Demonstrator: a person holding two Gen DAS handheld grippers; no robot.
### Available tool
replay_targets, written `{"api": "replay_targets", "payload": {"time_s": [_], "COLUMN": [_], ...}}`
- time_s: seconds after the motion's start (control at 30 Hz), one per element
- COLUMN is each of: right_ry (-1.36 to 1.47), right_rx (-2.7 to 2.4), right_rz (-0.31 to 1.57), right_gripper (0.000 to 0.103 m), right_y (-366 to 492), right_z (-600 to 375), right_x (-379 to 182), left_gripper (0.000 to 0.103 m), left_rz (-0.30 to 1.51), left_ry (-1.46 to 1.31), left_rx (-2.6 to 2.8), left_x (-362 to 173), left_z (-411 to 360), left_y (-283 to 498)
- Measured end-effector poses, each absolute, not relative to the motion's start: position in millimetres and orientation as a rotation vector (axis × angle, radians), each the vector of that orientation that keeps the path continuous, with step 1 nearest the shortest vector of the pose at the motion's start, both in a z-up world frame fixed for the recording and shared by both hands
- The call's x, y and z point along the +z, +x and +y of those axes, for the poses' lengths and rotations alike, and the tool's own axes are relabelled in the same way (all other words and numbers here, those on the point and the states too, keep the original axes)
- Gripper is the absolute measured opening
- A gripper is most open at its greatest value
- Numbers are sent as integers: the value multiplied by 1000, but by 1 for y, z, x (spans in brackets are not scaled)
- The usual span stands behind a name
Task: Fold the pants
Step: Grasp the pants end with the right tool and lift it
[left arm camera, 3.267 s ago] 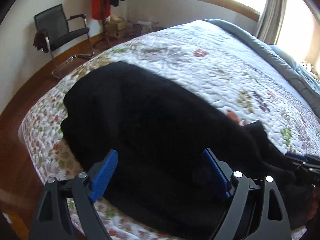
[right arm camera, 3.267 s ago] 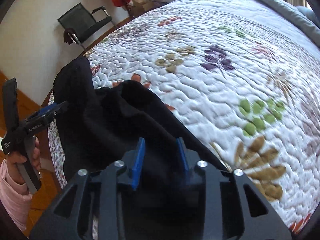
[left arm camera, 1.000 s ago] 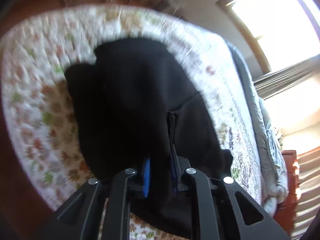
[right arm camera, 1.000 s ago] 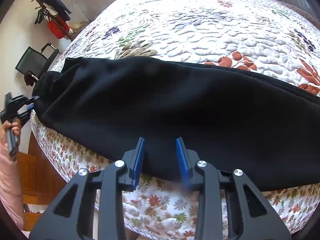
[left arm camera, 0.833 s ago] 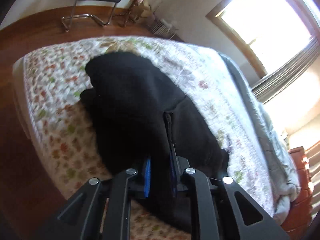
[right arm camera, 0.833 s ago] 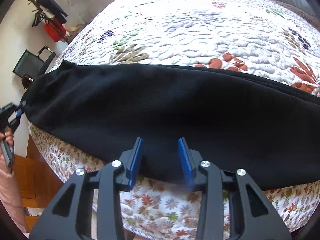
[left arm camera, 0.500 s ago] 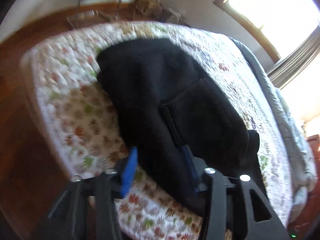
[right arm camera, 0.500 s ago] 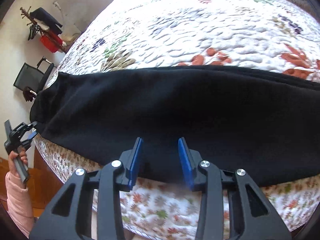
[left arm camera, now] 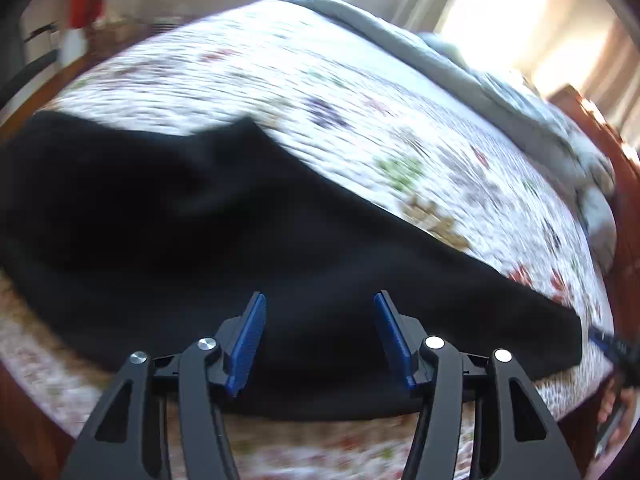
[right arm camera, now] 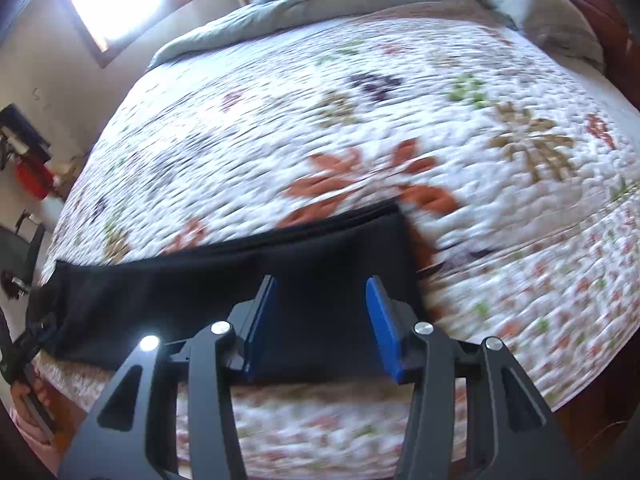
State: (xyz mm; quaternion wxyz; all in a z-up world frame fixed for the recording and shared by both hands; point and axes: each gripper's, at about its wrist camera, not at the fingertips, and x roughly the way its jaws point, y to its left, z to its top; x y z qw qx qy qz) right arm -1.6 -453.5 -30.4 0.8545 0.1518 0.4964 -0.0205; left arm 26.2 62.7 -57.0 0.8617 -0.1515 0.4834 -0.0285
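Note:
The black pants [left arm camera: 208,232] lie stretched out flat along the near edge of the floral quilt [left arm camera: 360,92]. In the right wrist view the pants [right arm camera: 224,280] end in a squared edge just ahead of me. My left gripper [left arm camera: 318,306] is open and empty, hovering over the near edge of the pants. My right gripper [right arm camera: 322,286] is open and empty above the pants' right end. The right gripper also shows at the far right of the left wrist view [left arm camera: 612,346], and the left gripper at the far left of the right wrist view [right arm camera: 30,344]. Both views are motion-blurred.
A grey duvet [right arm camera: 304,12] and pillow [right arm camera: 536,16] are bunched at the head of the bed. A dark chair [right arm camera: 18,248] and a red bag [right arm camera: 32,176] stand by the wall. The wooden bed frame [left arm camera: 628,208] runs along the right.
Both grippers have opened and let go of the pants, which now lie flat along the bed edge. Both cameras have swung toward the head of the bed.

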Motion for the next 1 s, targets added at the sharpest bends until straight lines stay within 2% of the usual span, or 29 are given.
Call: {"api": "replay_targets", "payload": {"time_s": [0.13, 0.3, 0.37, 0.43, 0.5, 0.73, 0.9, 0.97, 1.0], "right_ry": [327, 348, 310, 249, 256, 350, 307, 324, 339], "right_rx": [-2, 60, 82, 76, 86, 129, 58, 53, 47], "right_rz": [1085, 1141, 1146, 1139, 1124, 961, 1113, 1104, 1099], "right_gripper": [47, 48, 44, 13, 4, 4, 5, 8, 14], "right_y": [17, 34, 36, 35, 32, 32, 50, 47, 44], "right_z": [-478, -487, -481, -478, -481, -500, -500, -502, -505], "right_x": [-49, -77, -81, -79, -73, -38, -80, -83, -79], "left_gripper": [65, 74, 76, 76, 76, 76, 76, 79, 80], "left_rz": [1045, 1042, 1040, 1039, 1042, 928, 1008, 1015, 1008], "left_ry": [-214, -154, -145, -141, -137, -162, -96, -60, -46], "left_rx": [-60, -17, -8, -1, 11, -23, -34, -25, -25], "left_x": [-76, -88, -87, -88, -87, -62, -85, -94, -94], "left_z": [20, 7, 5, 3, -1, -22, -46, -52, -54], "left_y": [30, 29, 30, 31, 35, 23, 32, 35, 34]}}
